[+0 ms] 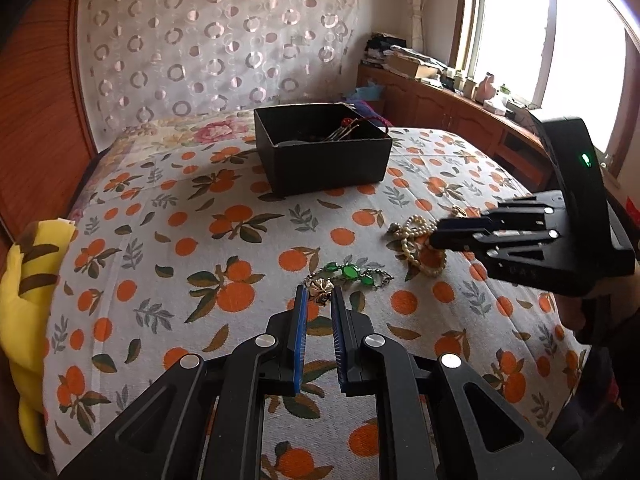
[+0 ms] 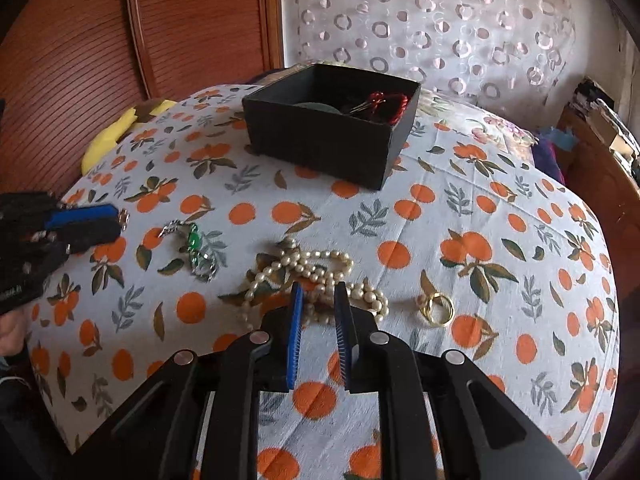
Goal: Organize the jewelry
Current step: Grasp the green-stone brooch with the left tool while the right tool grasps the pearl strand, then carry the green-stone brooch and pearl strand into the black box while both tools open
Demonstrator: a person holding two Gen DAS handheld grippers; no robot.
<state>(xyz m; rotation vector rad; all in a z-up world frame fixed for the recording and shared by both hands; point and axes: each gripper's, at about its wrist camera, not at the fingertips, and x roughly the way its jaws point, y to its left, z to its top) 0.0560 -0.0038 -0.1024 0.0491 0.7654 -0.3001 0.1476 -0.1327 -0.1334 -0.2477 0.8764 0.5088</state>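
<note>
My left gripper (image 1: 318, 295) is shut on a small gold flower-shaped brooch (image 1: 319, 289), held just over the orange-print bedspread. The same gripper (image 2: 114, 222) shows at the left of the right wrist view. A green-stone bracelet (image 1: 352, 272) (image 2: 194, 242) lies just beyond the brooch. My right gripper (image 2: 318, 292) (image 1: 434, 238) is down on a heap of pearl necklace (image 2: 320, 264) (image 1: 416, 240), its narrow-set pads closed around a bunch of strands. A gold ring (image 2: 438, 306) lies to the right of the pearls. A black open box (image 1: 320, 164) (image 2: 320, 144) farther back holds red pieces and hairpins.
The bedspread (image 1: 180, 240) covers a bed. A yellow plush toy (image 1: 24, 292) (image 2: 108, 132) lies at its left edge against a wooden wall panel. A cluttered wooden cabinet (image 1: 440, 108) runs under the window on the right. A patterned curtain hangs behind the box.
</note>
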